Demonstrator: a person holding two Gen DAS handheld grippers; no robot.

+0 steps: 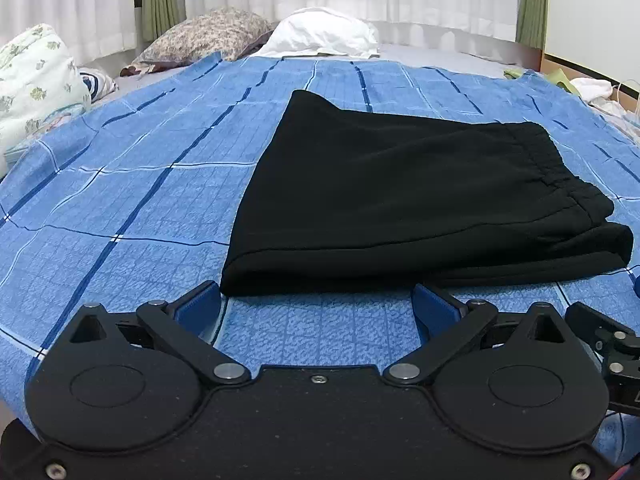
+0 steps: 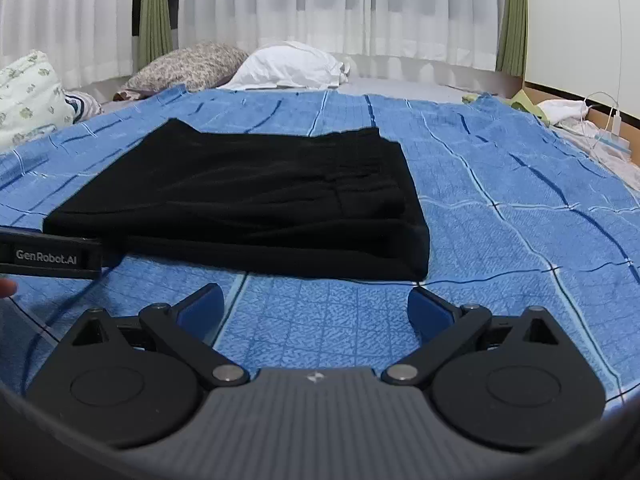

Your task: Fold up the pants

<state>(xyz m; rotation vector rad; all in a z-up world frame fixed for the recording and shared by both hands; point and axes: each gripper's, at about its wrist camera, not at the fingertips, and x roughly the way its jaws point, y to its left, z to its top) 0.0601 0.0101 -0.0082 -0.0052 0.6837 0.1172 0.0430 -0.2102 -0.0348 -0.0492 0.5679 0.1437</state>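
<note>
The black pants (image 1: pixel 404 196) lie folded into a compact stack on the blue checked bedspread (image 1: pixel 140 200), elastic waistband on top at the right. My left gripper (image 1: pixel 318 304) is open and empty, its blue pads just short of the stack's near edge. In the right wrist view the pants (image 2: pixel 256 196) lie ahead and to the left. My right gripper (image 2: pixel 316 304) is open and empty, just in front of the stack's near right corner. The left gripper's body (image 2: pixel 50 258) shows at the left edge there.
Pillows lie at the head of the bed: a floral one (image 1: pixel 208 38), a white one (image 1: pixel 324 32) and a pale patterned one (image 1: pixel 36 76). White curtains hang behind. Clothes and a cable (image 2: pixel 596 120) lie at the bed's right edge. Bedspread (image 2: pixel 520 208) stretches right of the pants.
</note>
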